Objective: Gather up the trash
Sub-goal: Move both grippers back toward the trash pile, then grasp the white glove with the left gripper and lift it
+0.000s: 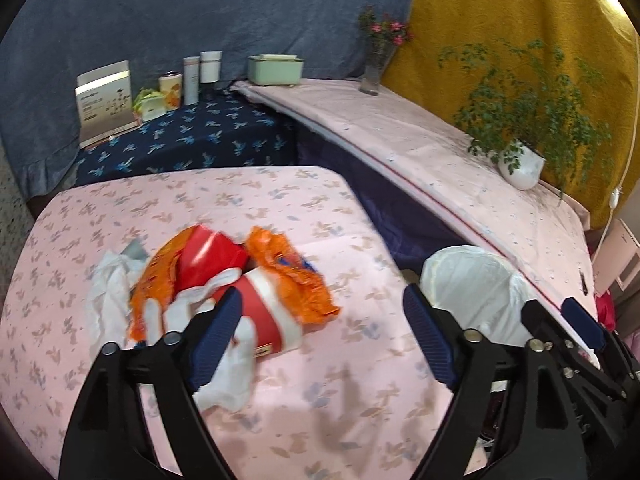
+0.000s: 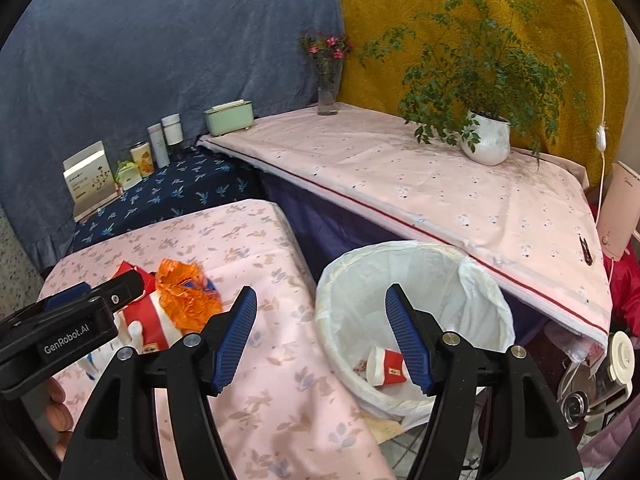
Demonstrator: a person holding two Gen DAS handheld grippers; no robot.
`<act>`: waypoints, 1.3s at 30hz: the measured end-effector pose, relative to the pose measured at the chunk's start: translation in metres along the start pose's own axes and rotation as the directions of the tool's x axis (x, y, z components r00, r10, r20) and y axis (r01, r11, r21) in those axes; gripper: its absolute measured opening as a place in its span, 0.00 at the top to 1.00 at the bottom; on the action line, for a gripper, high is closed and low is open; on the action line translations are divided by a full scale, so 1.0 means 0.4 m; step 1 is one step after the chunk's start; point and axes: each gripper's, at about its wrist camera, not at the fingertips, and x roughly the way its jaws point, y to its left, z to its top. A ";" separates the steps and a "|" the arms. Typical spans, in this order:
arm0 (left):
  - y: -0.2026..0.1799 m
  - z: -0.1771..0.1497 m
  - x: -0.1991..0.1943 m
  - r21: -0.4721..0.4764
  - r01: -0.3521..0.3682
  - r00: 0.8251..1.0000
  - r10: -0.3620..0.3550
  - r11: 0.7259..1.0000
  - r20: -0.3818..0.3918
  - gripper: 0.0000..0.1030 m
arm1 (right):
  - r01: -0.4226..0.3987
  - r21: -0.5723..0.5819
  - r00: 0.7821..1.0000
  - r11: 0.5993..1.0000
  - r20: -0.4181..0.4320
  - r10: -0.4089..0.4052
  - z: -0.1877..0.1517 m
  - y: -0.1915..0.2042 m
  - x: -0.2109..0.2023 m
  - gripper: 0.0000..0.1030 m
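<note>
- On the pink floral table (image 1: 280,208) lay a heap of trash: a crumpled orange wrapper (image 1: 292,276), a red-and-white paper cup (image 1: 264,320) and white tissue (image 1: 108,288)
- The left gripper (image 1: 324,336) hung over the table with its jaws wide and nothing between them, its left pad just in front of the cup
- The right gripper (image 2: 322,336) stood well parted and empty, over the near rim of the white-lined bin (image 2: 480,280) beside the table
- Inside the bin lay another red-and-white cup (image 2: 386,366)
</note>
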 end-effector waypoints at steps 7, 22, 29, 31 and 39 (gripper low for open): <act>0.129 -0.057 0.013 -0.080 -0.074 0.996 0.070 0.994 -0.050 0.14 | -0.027 -0.023 0.999 0.999 -0.030 0.026 -0.029 0.056 0.013 0.38; 0.213 -0.211 0.091 -0.063 -0.091 0.974 0.076 0.994 -0.212 0.40 | -0.080 -0.078 0.993 0.994 -0.098 0.072 -0.102 0.165 0.054 0.38; 0.219 -0.209 0.084 -0.070 -0.047 0.975 0.030 0.996 -0.221 0.89 | -0.087 -0.090 0.991 0.992 -0.112 0.076 -0.114 0.182 0.058 0.38; 0.219 -0.193 0.064 -0.076 -0.039 0.980 0.023 0.996 -0.198 0.92 | -0.088 -0.089 0.991 0.992 -0.113 0.078 -0.113 0.185 0.060 0.38; 0.210 -0.089 0.000 -0.090 -0.007 0.994 -0.003 0.996 -0.106 0.93 | -0.116 -0.083 0.988 0.990 -0.109 0.107 -0.082 0.210 0.086 0.38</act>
